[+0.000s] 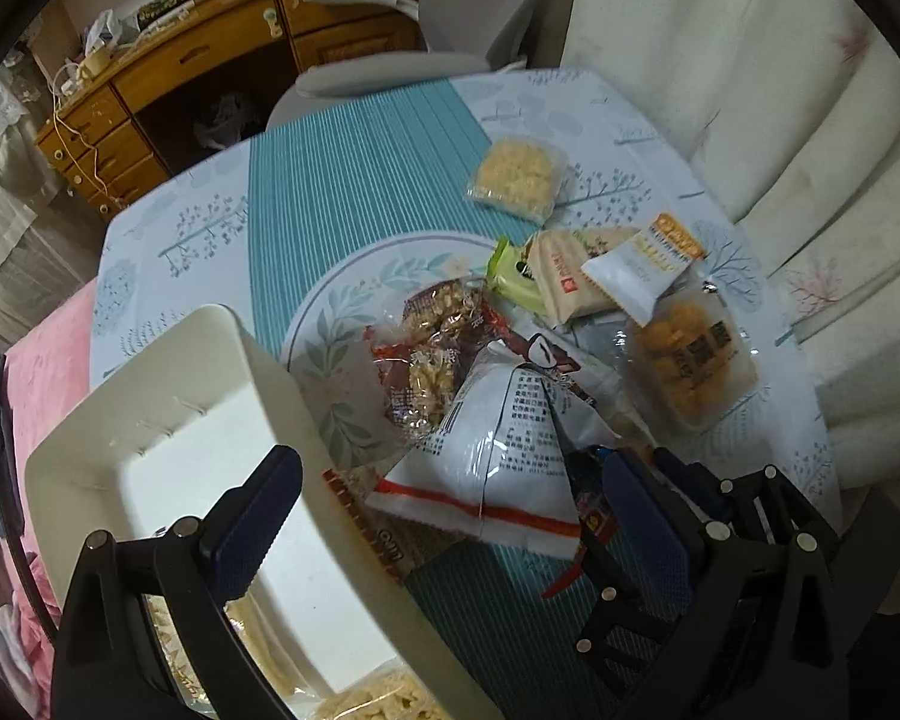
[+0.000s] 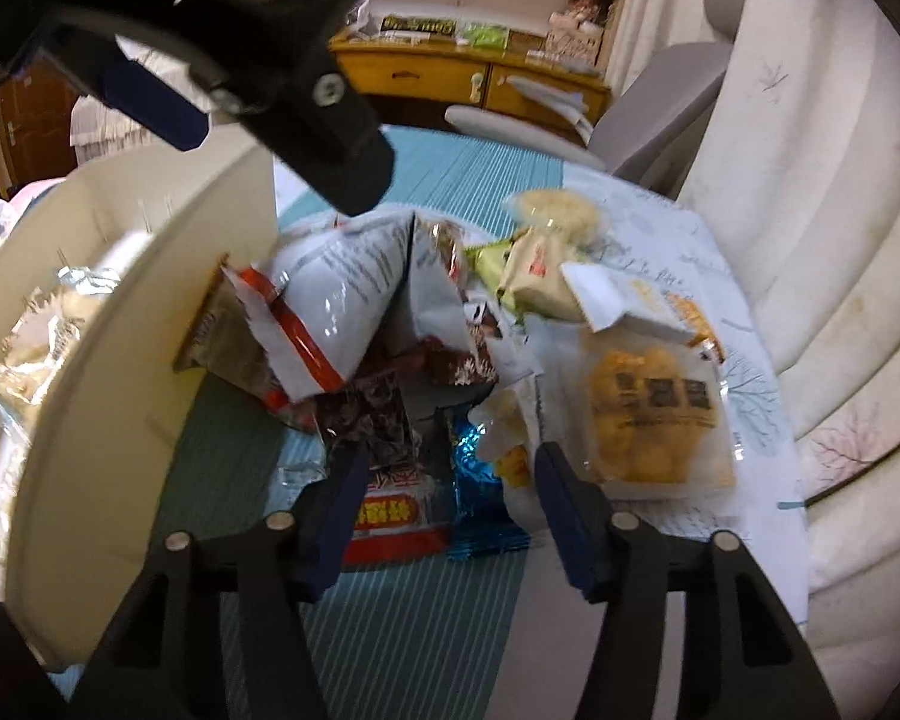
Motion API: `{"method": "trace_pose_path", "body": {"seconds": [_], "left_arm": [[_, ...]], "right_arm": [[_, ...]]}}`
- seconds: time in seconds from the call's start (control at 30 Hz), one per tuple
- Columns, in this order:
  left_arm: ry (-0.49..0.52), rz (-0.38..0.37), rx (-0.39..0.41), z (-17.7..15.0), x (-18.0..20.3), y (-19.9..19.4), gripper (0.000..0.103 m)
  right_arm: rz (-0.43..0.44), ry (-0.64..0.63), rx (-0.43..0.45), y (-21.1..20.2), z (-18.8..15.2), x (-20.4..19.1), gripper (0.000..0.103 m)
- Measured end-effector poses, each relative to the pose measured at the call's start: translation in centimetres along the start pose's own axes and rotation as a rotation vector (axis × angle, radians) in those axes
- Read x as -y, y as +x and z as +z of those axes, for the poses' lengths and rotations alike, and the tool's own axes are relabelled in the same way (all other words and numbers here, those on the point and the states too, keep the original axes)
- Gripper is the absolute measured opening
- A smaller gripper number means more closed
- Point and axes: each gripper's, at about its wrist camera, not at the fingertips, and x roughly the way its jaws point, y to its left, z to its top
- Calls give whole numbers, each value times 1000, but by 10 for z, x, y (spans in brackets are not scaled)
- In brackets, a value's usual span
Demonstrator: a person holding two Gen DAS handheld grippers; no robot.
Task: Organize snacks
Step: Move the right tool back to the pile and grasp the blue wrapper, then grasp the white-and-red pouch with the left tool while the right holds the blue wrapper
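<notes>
A heap of snack packets lies on a floral plate [image 1: 336,324]: a white-and-red bag [image 1: 498,456], brown nut bars [image 1: 432,354] and an orange cracker pack [image 1: 690,354]. A cream bin [image 1: 210,420] stands at the left with noodle packs inside. My left gripper [image 1: 450,516] is open, one finger inside the bin, the other outside over its wall. My right gripper [image 2: 450,498] is open, low over a red packet [image 2: 396,516] and a blue one [image 2: 480,510]. The left gripper shows in the upper left of the right wrist view [image 2: 222,78]. The bin appears there too [image 2: 150,360].
A pale cracker pack [image 1: 516,180] lies apart, farther back on the table. A teal striped runner [image 1: 360,180] crosses the patterned cloth. A grey chair [image 1: 450,18] and a wooden desk [image 1: 180,72] stand behind. White curtains [image 1: 780,90] hang at the right.
</notes>
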Motion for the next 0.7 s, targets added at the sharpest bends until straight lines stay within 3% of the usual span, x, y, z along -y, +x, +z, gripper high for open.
{"method": "trace_pose_path", "body": {"seconds": [0.13,0.37,0.7], "left_arm": [[-7,15,-57,6,3,21,98],[-33,19,-158,8,9,52,79],[-47,-10,-159,13,17,62,50]], "right_arm": [[22,-35,3,5,-1,-2,51],[52,-76,7,8,-2,-2,49],[75,-53,-36,9,-4,12,48]]}}
